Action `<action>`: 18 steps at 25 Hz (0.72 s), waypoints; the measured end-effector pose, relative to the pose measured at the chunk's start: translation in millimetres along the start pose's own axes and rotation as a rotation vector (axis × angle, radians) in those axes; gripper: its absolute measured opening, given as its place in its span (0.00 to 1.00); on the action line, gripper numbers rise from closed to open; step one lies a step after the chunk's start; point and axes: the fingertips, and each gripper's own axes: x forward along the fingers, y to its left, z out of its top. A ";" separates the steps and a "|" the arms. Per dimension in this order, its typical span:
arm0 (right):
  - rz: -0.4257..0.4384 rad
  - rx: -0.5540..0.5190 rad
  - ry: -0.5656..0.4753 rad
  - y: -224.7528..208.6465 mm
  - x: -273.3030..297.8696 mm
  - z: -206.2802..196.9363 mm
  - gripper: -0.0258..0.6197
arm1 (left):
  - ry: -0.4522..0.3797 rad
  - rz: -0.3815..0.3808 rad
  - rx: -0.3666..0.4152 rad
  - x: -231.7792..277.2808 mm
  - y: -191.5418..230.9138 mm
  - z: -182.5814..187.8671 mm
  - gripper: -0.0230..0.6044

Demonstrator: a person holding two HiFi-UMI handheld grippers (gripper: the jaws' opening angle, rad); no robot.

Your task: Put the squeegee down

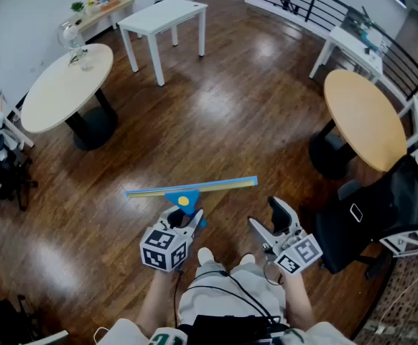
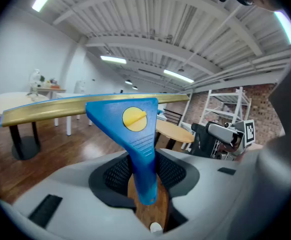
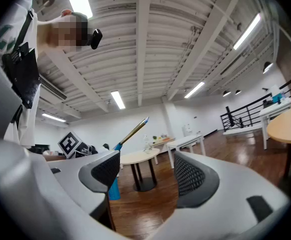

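The squeegee (image 1: 189, 188) has a blue handle with a yellow knob and a long brass-coloured blade held crosswise above the wooden floor. My left gripper (image 1: 187, 219) is shut on the blue handle (image 2: 144, 164), which stands upright between the two black pads. In the left gripper view the blade (image 2: 60, 107) spans the frame level above the jaws. My right gripper (image 1: 272, 219) hangs to the right of the squeegee, open, with nothing between its pads (image 3: 193, 176). From the right gripper view the squeegee (image 3: 132, 131) shows end-on, off to the left.
A round pale table (image 1: 67, 86) stands at the far left, a white square table (image 1: 163, 17) beyond it. A round wooden table (image 1: 364, 118) and a black chair (image 1: 381, 218) stand at the right. A railing (image 1: 317, 2) runs along the far right. Brown floorboards (image 1: 216, 113) fill the middle.
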 end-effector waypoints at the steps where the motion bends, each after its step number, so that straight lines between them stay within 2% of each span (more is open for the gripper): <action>1: -0.031 -0.009 -0.015 -14.5 -17.6 5.5 0.57 | 0.006 -0.021 0.010 13.5 -16.4 0.1 0.24; 5: -0.152 -0.025 -0.073 -56.2 -94.8 26.1 0.57 | 0.035 -0.130 0.079 61.6 -90.7 3.0 0.24; 9: -0.363 -0.050 -0.155 -68.1 -204.9 37.3 0.57 | 0.088 -0.327 0.203 102.2 -187.0 -2.5 0.24; 13: -0.579 -0.011 -0.226 -71.1 -338.3 25.7 0.57 | 0.142 -0.496 0.296 126.1 -300.0 -31.1 0.24; 18: -0.824 0.010 -0.287 -44.5 -499.2 6.4 0.57 | 0.216 -0.675 0.389 117.3 -435.9 -83.1 0.24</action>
